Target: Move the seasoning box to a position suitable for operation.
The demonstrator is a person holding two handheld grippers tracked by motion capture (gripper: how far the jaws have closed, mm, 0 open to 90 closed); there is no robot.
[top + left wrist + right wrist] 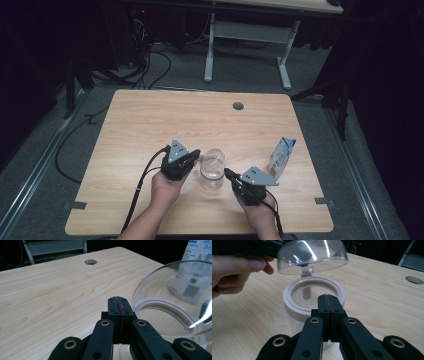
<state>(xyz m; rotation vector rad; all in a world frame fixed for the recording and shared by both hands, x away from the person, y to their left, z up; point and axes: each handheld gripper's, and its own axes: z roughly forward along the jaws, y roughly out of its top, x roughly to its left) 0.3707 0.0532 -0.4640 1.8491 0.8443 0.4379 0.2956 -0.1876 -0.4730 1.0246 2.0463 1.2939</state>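
Two closed grippers, left gripper (196, 155) and right gripper (228, 173), flank the clear jar (211, 174) near the table's (150, 120) front edge, its hinged lid (312, 256) tipped open, a carton (281, 157) beside the right edge, bare wood beyond.

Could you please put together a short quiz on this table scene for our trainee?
1. True or false: the carton lies flat on the table.
2. The jaws of the left hand-held gripper and the right hand-held gripper are: A) wide open, B) shut on nothing, C) shut on the jar.
3. Does the clear lid sit closed on the jar or stand raised above it?
Key: 1 false, it stands upright; 2 B; 3 raised, tilted above the jar's rim.
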